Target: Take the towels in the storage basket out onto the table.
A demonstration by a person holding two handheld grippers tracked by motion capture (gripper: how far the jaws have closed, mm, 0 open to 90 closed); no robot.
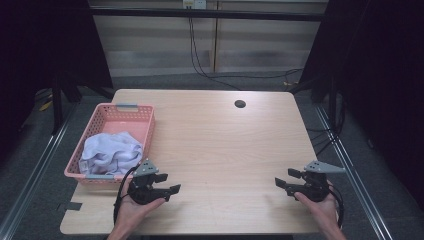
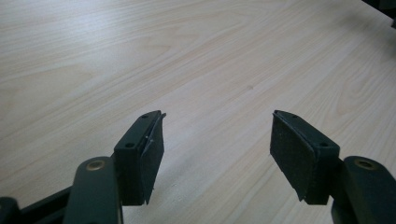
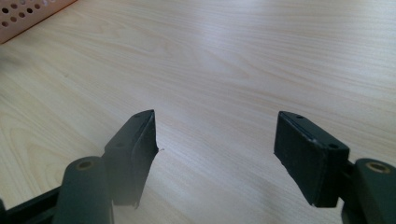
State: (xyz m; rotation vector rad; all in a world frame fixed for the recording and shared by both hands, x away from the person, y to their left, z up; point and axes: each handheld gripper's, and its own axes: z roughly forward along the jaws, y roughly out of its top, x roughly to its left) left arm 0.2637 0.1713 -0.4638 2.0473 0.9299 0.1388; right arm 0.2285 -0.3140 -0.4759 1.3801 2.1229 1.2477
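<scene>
A pink perforated basket (image 1: 145,117) sits at the table's left side, with a crumpled pale lavender cloth (image 1: 111,152) lying in its near half. My left gripper (image 1: 169,184) rests low over the wood just in front of the basket's near right corner, jaws open and nothing between them (image 2: 217,147). My right gripper (image 1: 286,180) is held near the front right of the table, pointing left, also open and empty (image 3: 215,147). A corner of the basket (image 3: 28,16) shows at the top left of the right gripper view.
The light wooden table (image 1: 215,145) has a dark round cable hole (image 1: 240,104) near its far edge. Black cables (image 1: 200,60) hang behind the table. Metal rails (image 1: 30,170) run along the floor on both sides. Dark curtains flank the scene.
</scene>
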